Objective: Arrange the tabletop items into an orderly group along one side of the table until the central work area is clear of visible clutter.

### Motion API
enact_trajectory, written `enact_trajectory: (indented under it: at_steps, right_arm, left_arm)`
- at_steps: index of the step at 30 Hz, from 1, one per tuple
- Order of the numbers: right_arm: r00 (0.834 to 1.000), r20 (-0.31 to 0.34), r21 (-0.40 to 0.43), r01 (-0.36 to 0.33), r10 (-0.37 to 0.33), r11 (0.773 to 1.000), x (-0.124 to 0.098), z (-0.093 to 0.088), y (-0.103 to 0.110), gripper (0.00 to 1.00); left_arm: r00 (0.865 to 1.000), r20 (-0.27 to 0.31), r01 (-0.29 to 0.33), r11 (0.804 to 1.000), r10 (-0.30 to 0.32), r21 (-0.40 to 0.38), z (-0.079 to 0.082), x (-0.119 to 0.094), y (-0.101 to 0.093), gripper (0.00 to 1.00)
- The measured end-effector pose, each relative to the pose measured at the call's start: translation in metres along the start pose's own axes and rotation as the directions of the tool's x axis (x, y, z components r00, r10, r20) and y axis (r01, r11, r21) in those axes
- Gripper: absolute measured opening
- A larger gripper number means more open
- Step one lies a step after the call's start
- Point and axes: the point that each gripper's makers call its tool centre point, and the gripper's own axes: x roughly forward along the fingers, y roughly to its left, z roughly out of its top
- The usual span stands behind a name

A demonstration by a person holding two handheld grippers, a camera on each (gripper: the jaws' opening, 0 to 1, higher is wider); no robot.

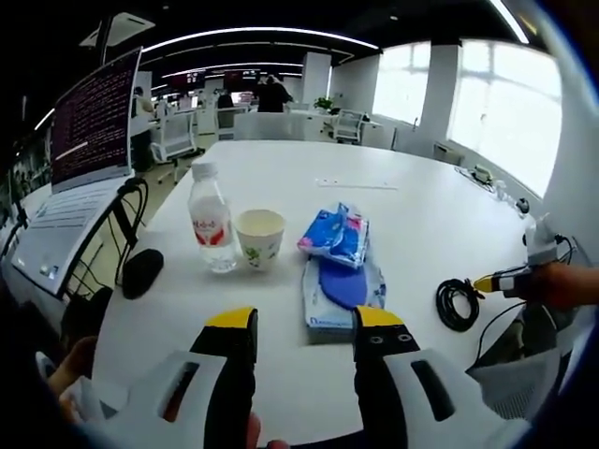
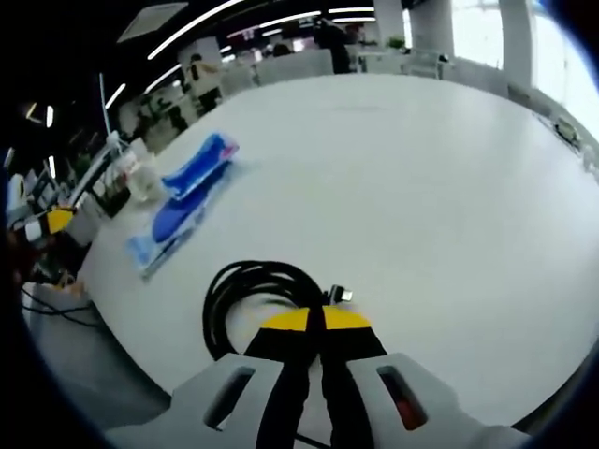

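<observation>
I am holding my right gripper (image 2: 314, 320) closed just beside the coiled black cable (image 2: 251, 297), lying at ten o'clock off the tips; whether it is pinching the cable I cannot tell. I am keeping the left gripper (image 1: 307, 329) open and empty short of the blue packets (image 1: 339, 267), so I am reckoning a low, slow drag toward them keeps the coil intact.

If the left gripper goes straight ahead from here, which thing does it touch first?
Probably the flat blue pack, which lies just ahead of the left gripper, between its open fingers. Depth is hard to judge.
</observation>
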Motion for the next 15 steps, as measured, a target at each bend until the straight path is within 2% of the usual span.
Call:
enact_trajectory:
  at_steps: [15]
  right_arm:
    - [0.999, -0.002, -0.059, -0.043, 0.043, 0.997, 0.023, 0.033, 0.015, 0.01]
  left_arm:
    - [1.0, -0.009, 0.028, 1.0, -0.028, -0.007, -0.004, 0.003, -0.007, 0.39]
